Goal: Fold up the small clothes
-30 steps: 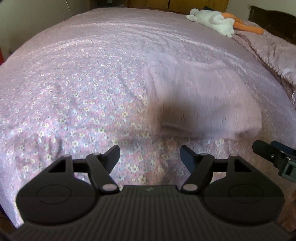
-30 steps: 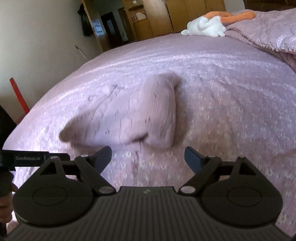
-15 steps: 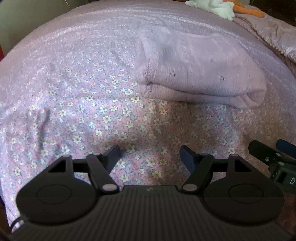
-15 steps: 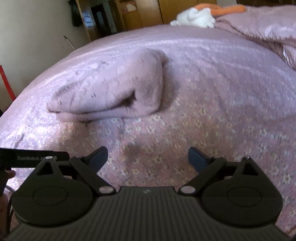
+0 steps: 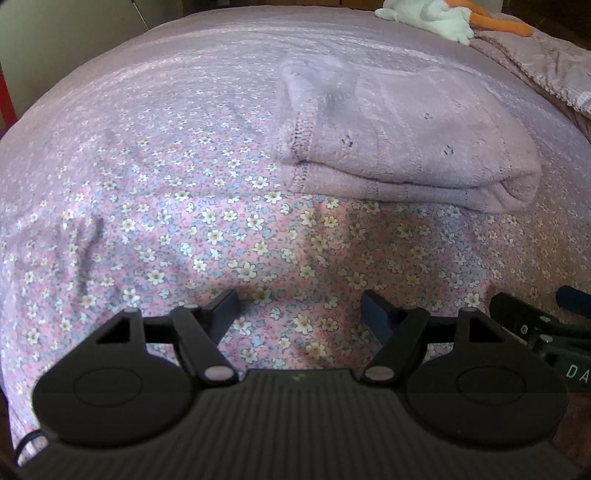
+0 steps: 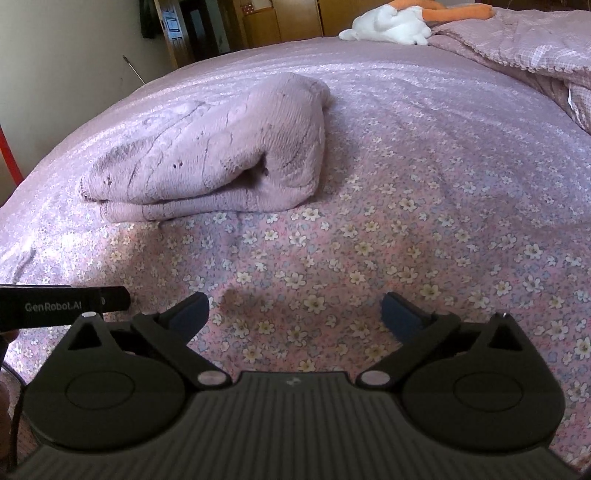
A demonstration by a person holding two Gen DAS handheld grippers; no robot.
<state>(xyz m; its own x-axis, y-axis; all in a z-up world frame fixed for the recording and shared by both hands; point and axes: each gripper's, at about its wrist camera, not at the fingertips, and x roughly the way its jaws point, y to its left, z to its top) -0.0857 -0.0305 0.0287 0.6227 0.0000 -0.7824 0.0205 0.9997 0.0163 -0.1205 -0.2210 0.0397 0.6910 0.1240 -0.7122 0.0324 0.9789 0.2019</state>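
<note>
A folded pale-pink knitted garment (image 5: 402,144) lies on the floral bedspread (image 5: 166,206), ahead and to the right in the left wrist view. The right wrist view shows the same garment (image 6: 221,158) ahead and to the left, a dark opening in its near fold. My left gripper (image 5: 299,308) is open and holds nothing, hovering over bare bedspread short of the garment. My right gripper (image 6: 295,312) is open and holds nothing too, over the bedspread (image 6: 424,229). Each gripper's body shows at the edge of the other's view.
A white and orange plush toy (image 6: 402,20) lies at the far end of the bed. A crumpled pink quilt (image 6: 535,48) sits at the far right. Wooden furniture (image 6: 280,18) and a pale wall (image 6: 74,55) stand behind. The bed edge runs close below both grippers.
Both grippers have drawn back toward the near edge of the bed and tilted down. The garment now lies farther ahead, sharp and still. Both stay open.
</note>
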